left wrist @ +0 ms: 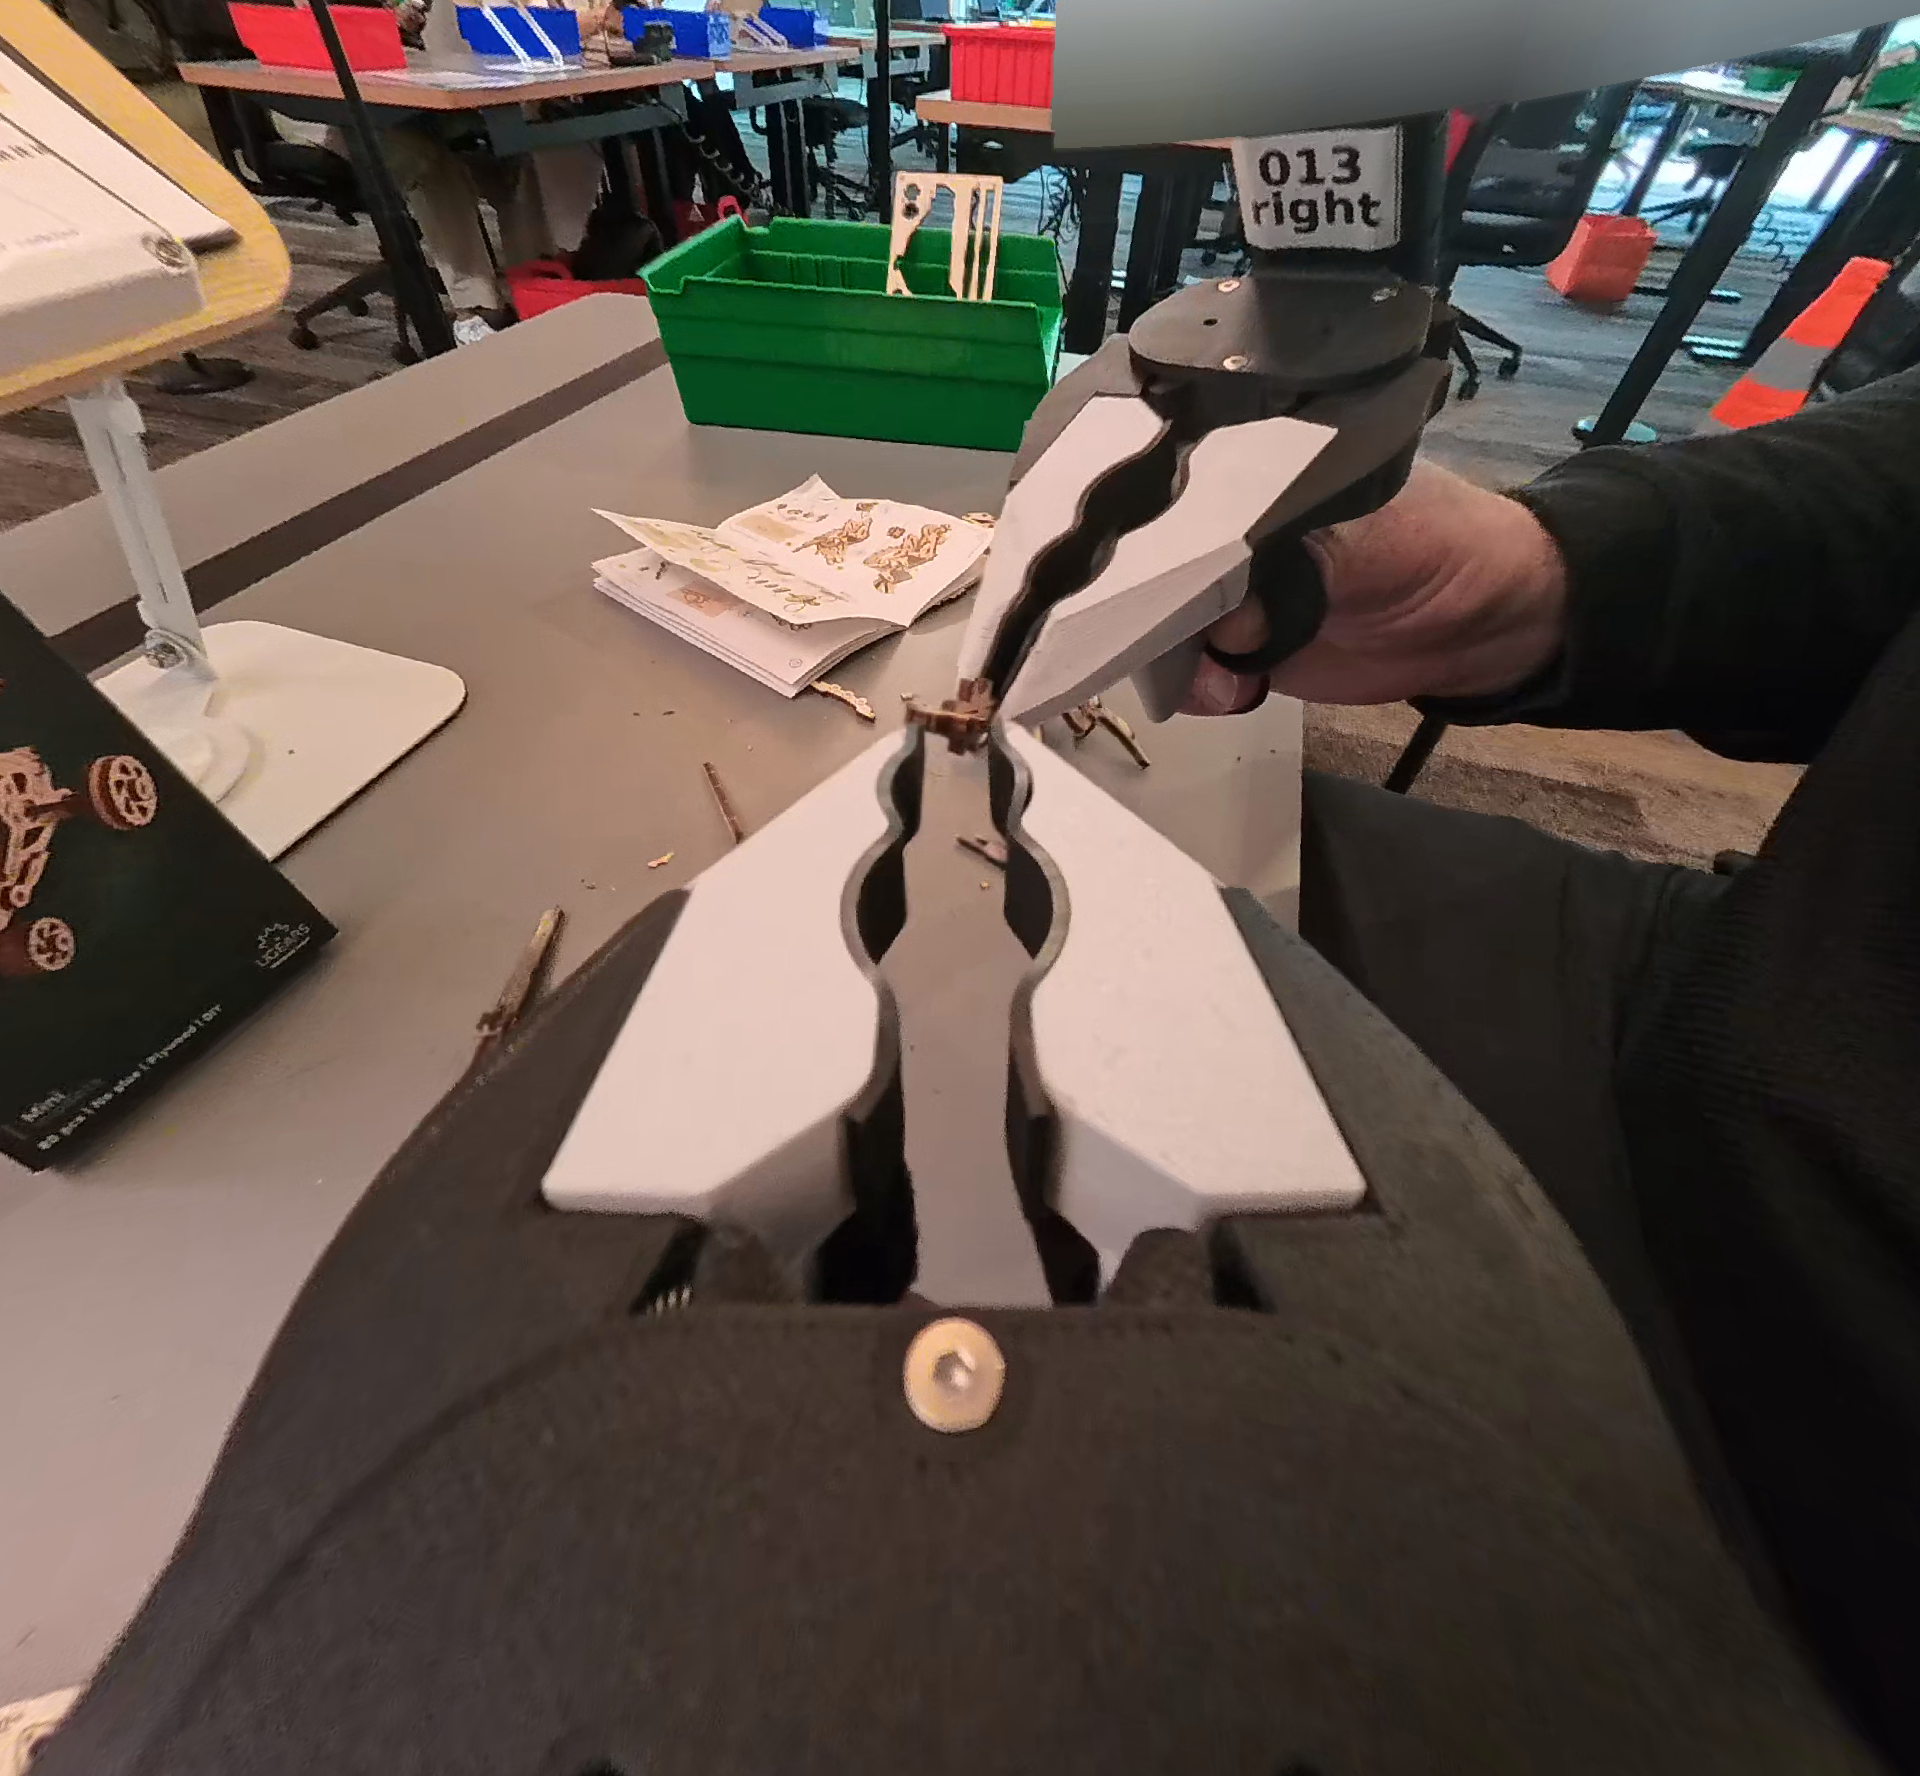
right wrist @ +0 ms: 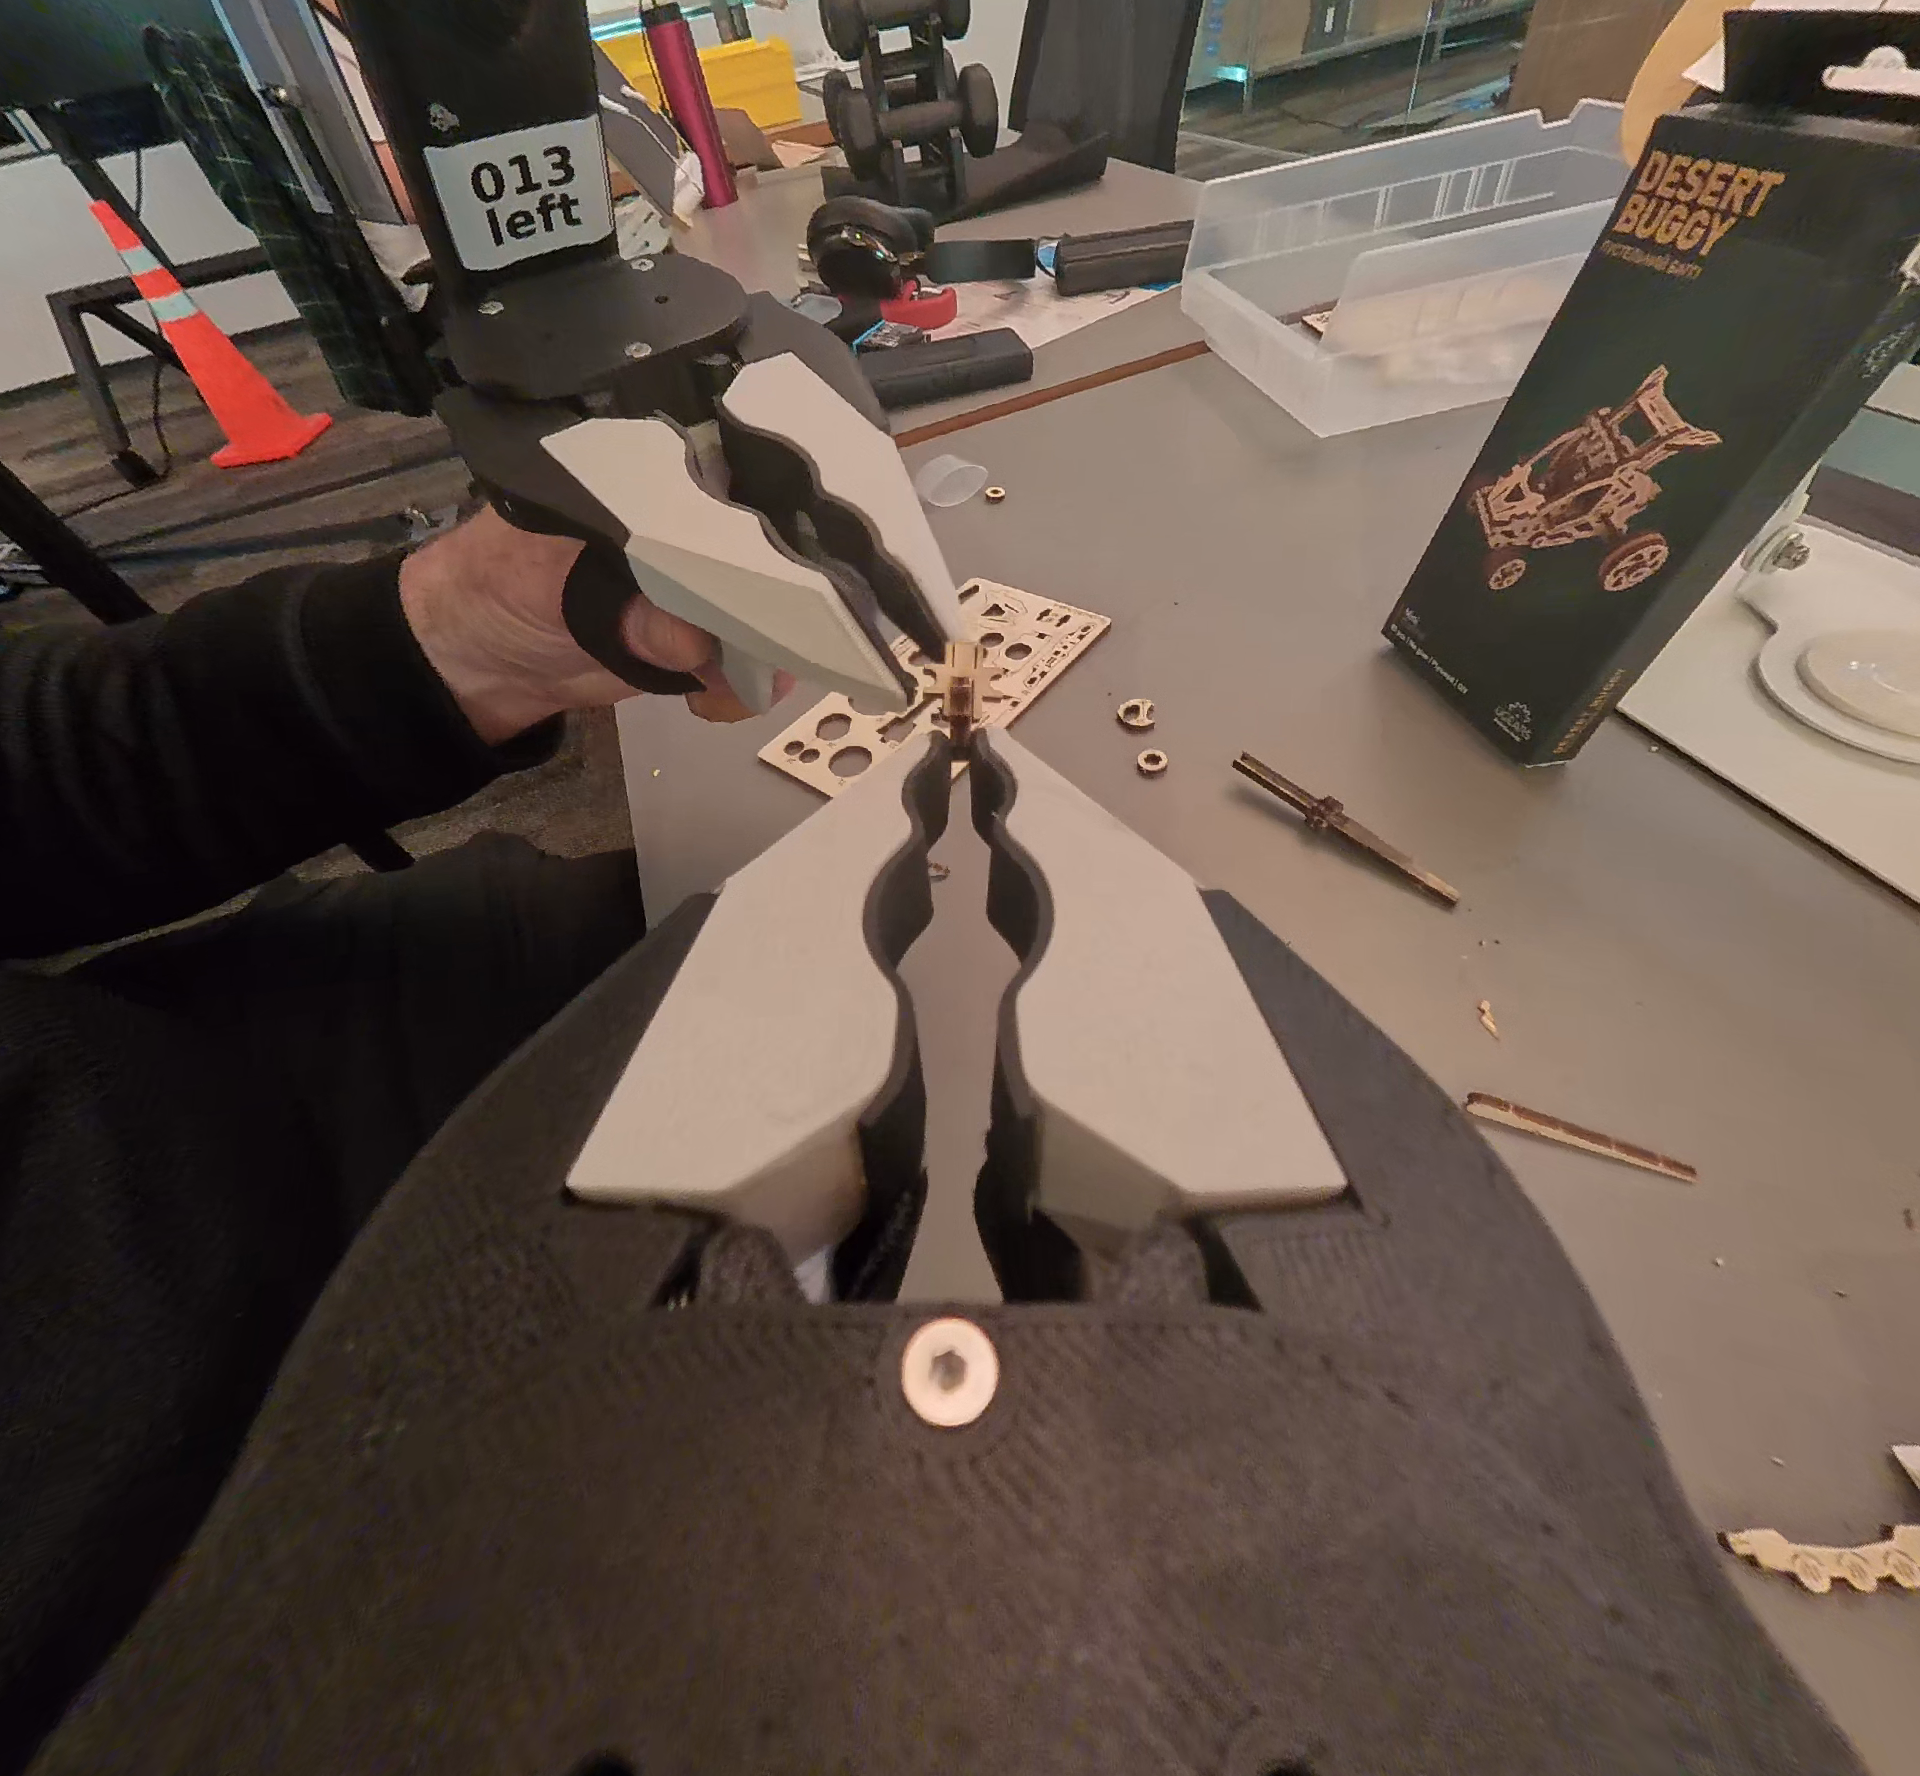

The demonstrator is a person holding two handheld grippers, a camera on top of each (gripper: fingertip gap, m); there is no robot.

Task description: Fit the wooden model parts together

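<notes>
Both grippers meet tip to tip a little above the grey table (left wrist: 499, 646). My left gripper (left wrist: 958, 739) is shut on a small wooden model part (left wrist: 948, 716) at its fingertips. My right gripper (right wrist: 964, 758) is shut on a small wooden part (right wrist: 961, 687) that joins the left one's. The right gripper also shows in the left wrist view (left wrist: 987, 692), coming down from the upper right. The left gripper shows in the right wrist view (right wrist: 925, 677), coming from the upper left. How the two parts join is too small to tell.
A punched wooden sheet (right wrist: 831, 750) lies under the tips. Loose wooden sticks (right wrist: 1340, 827), rings (right wrist: 1138, 713) and scraps lie around. An open booklet (left wrist: 790, 573), a green bin (left wrist: 852, 344), a clear bin (right wrist: 1382, 272), the dark kit box (right wrist: 1662, 438) and a white stand base (left wrist: 281, 718) ring the area. Both grippers' tips are close together, under 4 cm apart.
</notes>
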